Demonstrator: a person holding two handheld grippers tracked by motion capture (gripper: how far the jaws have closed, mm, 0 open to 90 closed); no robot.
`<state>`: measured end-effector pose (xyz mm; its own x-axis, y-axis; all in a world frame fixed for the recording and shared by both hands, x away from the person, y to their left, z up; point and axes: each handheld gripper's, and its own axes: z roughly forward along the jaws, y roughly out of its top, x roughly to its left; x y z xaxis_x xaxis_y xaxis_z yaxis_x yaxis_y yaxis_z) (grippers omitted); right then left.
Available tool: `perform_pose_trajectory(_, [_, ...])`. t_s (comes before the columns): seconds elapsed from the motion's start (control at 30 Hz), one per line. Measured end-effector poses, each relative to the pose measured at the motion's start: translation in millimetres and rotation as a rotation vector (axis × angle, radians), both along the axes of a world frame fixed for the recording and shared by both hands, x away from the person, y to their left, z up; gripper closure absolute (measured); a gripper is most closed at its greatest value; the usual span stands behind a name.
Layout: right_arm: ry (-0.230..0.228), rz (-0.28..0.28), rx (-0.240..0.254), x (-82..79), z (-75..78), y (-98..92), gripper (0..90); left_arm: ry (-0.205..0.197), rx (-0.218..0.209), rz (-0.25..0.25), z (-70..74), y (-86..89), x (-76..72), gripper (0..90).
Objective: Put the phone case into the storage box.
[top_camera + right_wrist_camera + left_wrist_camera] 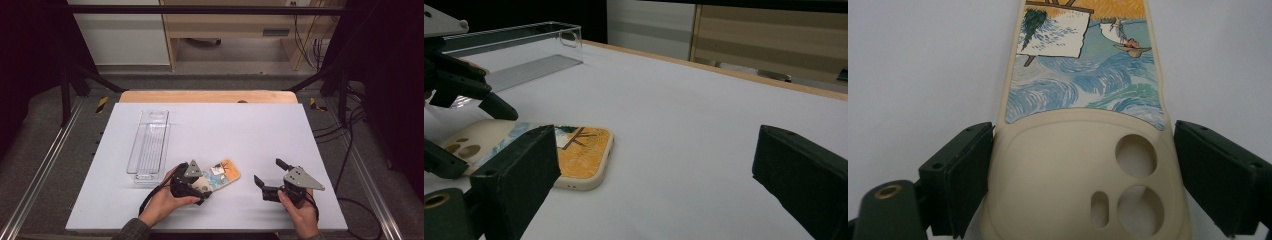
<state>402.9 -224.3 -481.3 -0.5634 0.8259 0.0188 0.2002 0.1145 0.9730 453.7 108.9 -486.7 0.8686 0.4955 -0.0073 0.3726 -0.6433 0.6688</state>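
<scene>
from above, you are bringing your left gripper [192, 181] around the camera end of the phone case [223, 174], lying flat on the table [260, 130], beside the clear tray [148, 145]. in the left gripper view, its jaws are flanking the case's sides, not visibly clamping yet. in the right gripper view, your right gripper [649, 175] is waiting wide open and empty, the case [574, 160] ahead to its left.

Your left claw [200, 186] sits low, jaws pointing up and to the right, one on each side of the phone case's camera end, pressing or all but touching its edges. Your left hand [165, 200] wraps its body from behind. Your right claw [267, 172], just to the right, has jaws spread wide with nothing between them, gripped from below by your right hand [300, 212].
</scene>
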Motion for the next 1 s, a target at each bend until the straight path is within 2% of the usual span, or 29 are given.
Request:
perform_pose_trajectory(0.3, [-0.002,0.001,-0.001,-0.1,0.0,0.2,5.0,-0.022,-0.041,0.019,12.1,4.8,2.8,11.9])
perform_pose_trajectory(0.4, [-0.003,0.002,0.0,-0.6,0.1,0.7,5.1,-0.038,-0.055,0.023,21.0,6.5,3.2,11.9])
perform_pose_trajectory(0.47, [-0.01,0.003,-0.004,-1.2,0.4,1.6,5.1,-0.044,-0.078,0.029,28.7,6.7,3.6,11.9])
perform_pose_trajectory(0.8, [-0.051,0.013,-0.084,-7.0,2.8,12.9,4.3,-0.076,-0.116,0.022,66.1,6.2,10.9,11.8])
perform_pose_trajectory(1.0, [-0.065,0.019,-0.132,-8.3,2.6,20.8,3.9,-0.078,-0.124,0.014,78.2,5.1,12.8,11.8])
